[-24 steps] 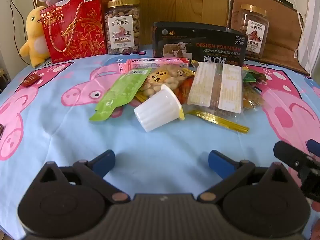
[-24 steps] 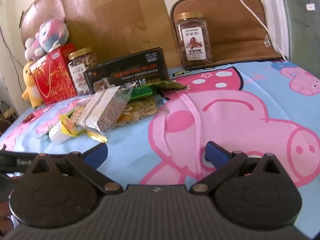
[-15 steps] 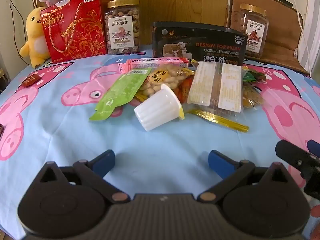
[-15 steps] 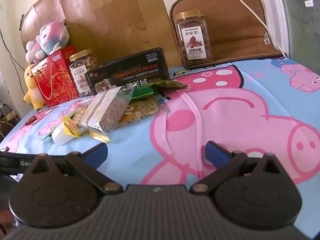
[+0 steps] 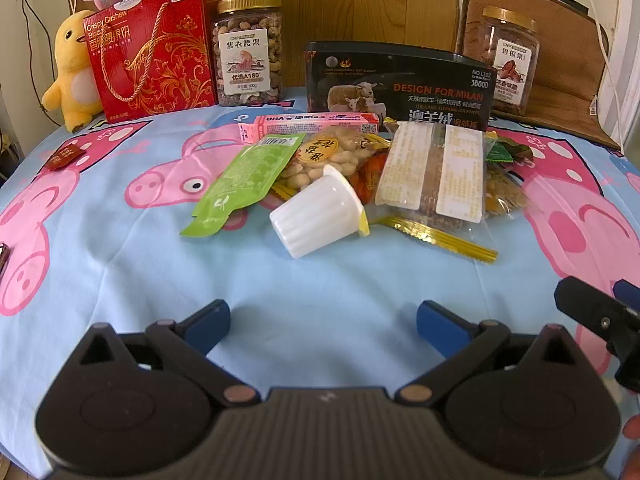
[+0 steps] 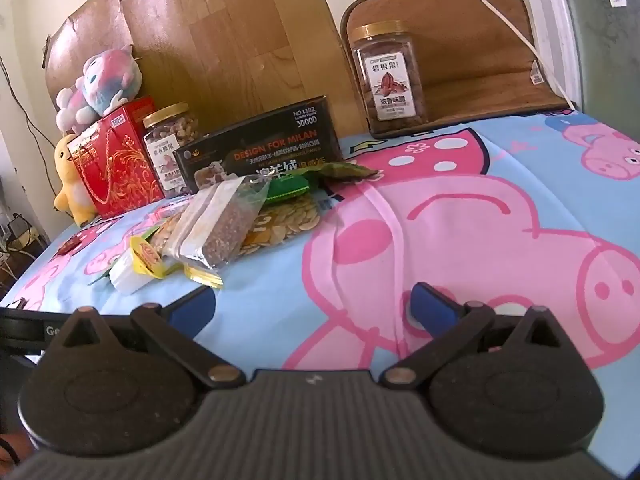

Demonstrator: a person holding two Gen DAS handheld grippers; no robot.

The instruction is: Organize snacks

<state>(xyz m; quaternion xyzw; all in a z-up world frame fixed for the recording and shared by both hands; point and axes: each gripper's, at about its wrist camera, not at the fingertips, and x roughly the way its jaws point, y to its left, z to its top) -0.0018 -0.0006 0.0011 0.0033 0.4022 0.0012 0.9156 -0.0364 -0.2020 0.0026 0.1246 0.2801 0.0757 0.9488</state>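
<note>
Left gripper point(image 5: 322, 318): fingers point(image 5: 208, 320) spread wide, nothing between, above bare cartoon-pig cloth point(image 5: 100, 248) on the tabletop. At 12 o'clock of the fingers, well apart: white jelly cup point(image 5: 316, 218) on its side, rim against the snack pile. Green pouch point(image 5: 244, 184) at 11 o'clock, peanut bag point(image 5: 332, 156) just behind the cup, clear bag of brown grain point(image 5: 436, 176) at 1 o'clock, pink box point(image 5: 308, 124) behind. Farther back: black box point(image 5: 400, 84), nut jar point(image 5: 250, 50), red gift box point(image 5: 154, 52).

Right gripper point(image 6: 312, 310): fingers point(image 6: 434, 306) likewise released, empty, over cloth. Snack pile at 11 o'clock; second jar point(image 6: 390, 80) at 12 o'clock, far.
</note>
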